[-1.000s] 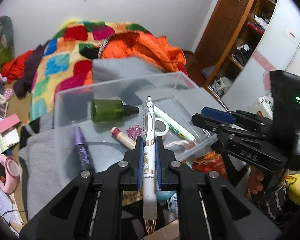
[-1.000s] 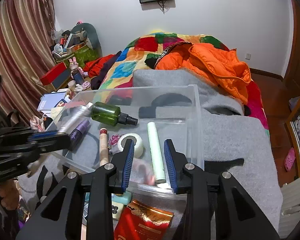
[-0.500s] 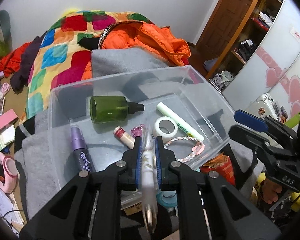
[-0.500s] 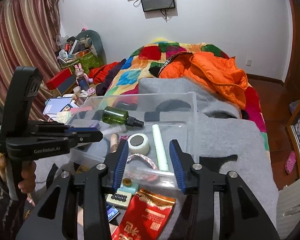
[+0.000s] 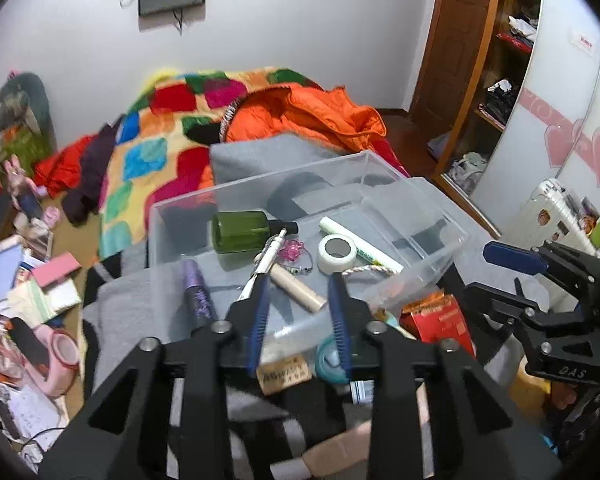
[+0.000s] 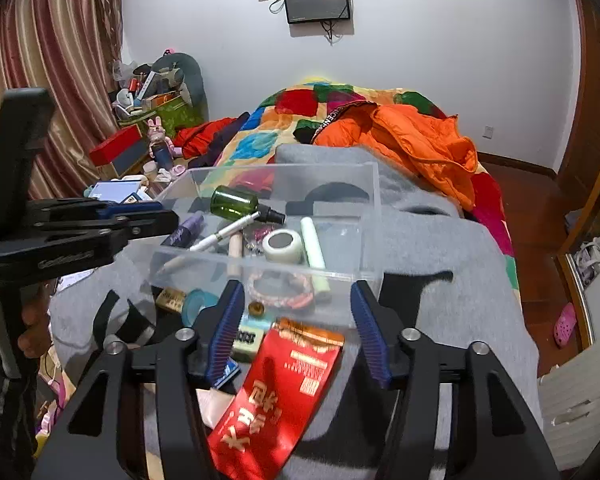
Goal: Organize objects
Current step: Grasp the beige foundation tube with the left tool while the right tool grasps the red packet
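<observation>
Change since earlier frame: pen (image 5: 265, 258) no longer clamped in left gripper (image 5: 298, 314); now lying in clear bin (image 5: 440, 216), tip toward green bottle (image 5: 242, 231). Left jaws just opened, nothing between them. Right jaws also just widened, nothing between them.

Far left of bin: purple tube (image 5: 198, 294) flat along left wall, likely dropped in first and left where it fell.

Left gripper: released, hovering just outside near rim; judged to be backing off after the drop.

Pen: inside bin, slanted across cream stick (image 5: 298, 290), resting as released rather than aligned.

Centre of bin: tape roll (image 6: 283, 245) upright on its flat face, pale green tube (image 6: 313, 254) beside it, braided bracelet (image 6: 280, 290) against near wall. All loose, unsorted, merely gathered.

Right gripper (image 6: 298, 330): unclenched, empty, poised above red packet (image 6: 278, 394) on grey blanket (image 6: 440, 280); judged the next item for pickup, jaws spread to suit its width.

Outside bin, near wall: small oddments including teal lid (image 6: 198, 304), not yet gathered.

Risk: packet flat and slick; edge grip probably needed.
</observation>
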### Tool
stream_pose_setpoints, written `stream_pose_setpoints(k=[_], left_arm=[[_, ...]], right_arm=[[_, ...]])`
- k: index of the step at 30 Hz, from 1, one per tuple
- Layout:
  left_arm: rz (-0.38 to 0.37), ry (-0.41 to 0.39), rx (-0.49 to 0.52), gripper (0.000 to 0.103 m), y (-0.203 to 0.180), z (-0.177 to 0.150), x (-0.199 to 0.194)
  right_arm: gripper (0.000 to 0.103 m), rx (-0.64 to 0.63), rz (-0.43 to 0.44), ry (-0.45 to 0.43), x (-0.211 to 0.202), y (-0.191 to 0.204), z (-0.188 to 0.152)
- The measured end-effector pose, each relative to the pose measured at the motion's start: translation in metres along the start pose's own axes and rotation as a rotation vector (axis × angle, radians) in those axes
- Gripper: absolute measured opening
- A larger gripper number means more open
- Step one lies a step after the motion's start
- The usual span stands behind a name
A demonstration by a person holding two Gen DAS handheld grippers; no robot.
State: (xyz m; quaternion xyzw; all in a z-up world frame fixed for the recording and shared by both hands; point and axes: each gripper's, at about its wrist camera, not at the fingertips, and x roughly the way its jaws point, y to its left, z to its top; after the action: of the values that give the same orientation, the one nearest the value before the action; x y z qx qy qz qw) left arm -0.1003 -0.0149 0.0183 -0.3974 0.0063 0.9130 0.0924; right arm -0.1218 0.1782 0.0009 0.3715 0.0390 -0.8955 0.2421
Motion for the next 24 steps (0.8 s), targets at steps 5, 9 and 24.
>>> stream_pose_setpoints(k=[5,9,24], left_arm=[[0.006,-0.01,-0.013,0.049,-0.002,-0.02,-0.011],[-0.002,0.03,-0.029,0.056,0.0,-0.042,-0.004],[-0.039,0.127,-0.205,0.068,0.026,-0.115,0.001]], right_arm=[[0.061,0.028,0.002,0.048,0.011,-0.001,-0.013],[0.062,0.044,-0.019,0.101,0.026,-0.002,-0.024],[0.065,0.055,-0.019,0.175,0.055,0.002,-0.044]])
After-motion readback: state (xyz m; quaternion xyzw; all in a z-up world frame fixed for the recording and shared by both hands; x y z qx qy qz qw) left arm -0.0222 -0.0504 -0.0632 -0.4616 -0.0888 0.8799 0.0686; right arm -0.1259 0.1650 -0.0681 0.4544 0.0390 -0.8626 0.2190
